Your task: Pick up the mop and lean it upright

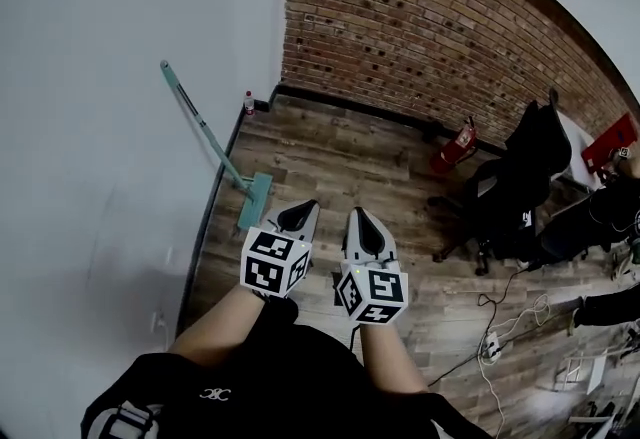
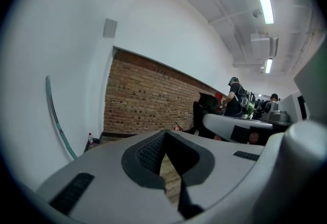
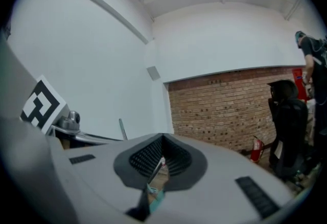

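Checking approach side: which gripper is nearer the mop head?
Left. The left gripper sits just right of the mop head; the right gripper is farther right, beyond the left one.

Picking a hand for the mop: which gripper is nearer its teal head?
The left gripper: its tips sit just beside the teal flat mop head; the right gripper is farther right.

An office-like workroom: brick wall (image 1: 430, 17), black swivel chair (image 1: 515, 182), fire extinguisher (image 1: 455, 147), power strip (image 1: 492, 345), cables (image 1: 455, 359) trailing across the plank floor (image 1: 330, 157).
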Available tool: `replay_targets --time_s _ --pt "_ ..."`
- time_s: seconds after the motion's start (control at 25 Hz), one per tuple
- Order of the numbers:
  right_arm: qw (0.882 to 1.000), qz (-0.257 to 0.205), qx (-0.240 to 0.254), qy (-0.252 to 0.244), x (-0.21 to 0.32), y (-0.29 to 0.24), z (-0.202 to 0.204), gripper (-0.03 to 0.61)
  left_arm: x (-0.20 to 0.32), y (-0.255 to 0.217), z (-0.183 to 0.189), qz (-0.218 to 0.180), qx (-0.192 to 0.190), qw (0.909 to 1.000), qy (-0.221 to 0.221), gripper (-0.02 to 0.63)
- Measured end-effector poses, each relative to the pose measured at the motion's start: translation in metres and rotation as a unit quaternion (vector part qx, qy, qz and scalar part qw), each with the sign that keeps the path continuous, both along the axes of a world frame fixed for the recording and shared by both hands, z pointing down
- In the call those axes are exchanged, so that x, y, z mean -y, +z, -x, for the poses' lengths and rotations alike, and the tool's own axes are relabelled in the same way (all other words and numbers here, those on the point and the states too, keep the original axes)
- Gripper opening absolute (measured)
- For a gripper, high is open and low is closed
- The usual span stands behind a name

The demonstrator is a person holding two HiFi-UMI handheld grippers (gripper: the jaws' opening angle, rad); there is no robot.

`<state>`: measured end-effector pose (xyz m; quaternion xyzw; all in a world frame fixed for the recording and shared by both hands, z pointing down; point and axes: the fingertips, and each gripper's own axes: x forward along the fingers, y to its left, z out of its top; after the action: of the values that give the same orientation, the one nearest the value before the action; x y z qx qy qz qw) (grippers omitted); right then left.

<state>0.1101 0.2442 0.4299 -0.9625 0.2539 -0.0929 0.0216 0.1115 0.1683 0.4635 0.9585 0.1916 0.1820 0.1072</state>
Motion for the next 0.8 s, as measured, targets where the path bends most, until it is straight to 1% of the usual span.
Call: replay_targets --time_s 0.2,0.36,0.48,0.56,0.64,0.8 --pt "1.000 0.001 -0.007 -0.004 0.025 -0.011 -0.065 0.014 0.026 -0.009 -0.068 0.009 -0.004 0.9999 -0.006 -0.005" --pt "1.000 0.006 -0.008 -0.014 0.044 -0.010 -0.110 0.014 0.041 -0.010 -0.112 0.009 -0.006 0.9999 -0.010 -0.005" --pt "1.000 0.004 -0.010 -0.024 0.064 -0.014 -0.136 0.014 0.061 -0.016 -0.141 0.013 -0.010 0.9996 -0.022 -0.005" --pt "0.999 0.004 -0.010 -0.037 0.077 -0.015 -0.149 0.014 0.075 -0.020 -0.152 0.015 -0.013 0.9992 -0.036 -0.005" --pt "0.999 -0.001 -0.003 -0.054 0.088 -0.011 -0.160 0.014 0.088 -0.018 -0.154 0.013 -0.009 0.9983 -0.055 -0.005" --pt "0.994 -0.011 0.017 -0.104 0.127 0.000 -0.174 0.014 0.129 -0.002 -0.151 0.006 0.018 0.9933 -0.114 -0.005"
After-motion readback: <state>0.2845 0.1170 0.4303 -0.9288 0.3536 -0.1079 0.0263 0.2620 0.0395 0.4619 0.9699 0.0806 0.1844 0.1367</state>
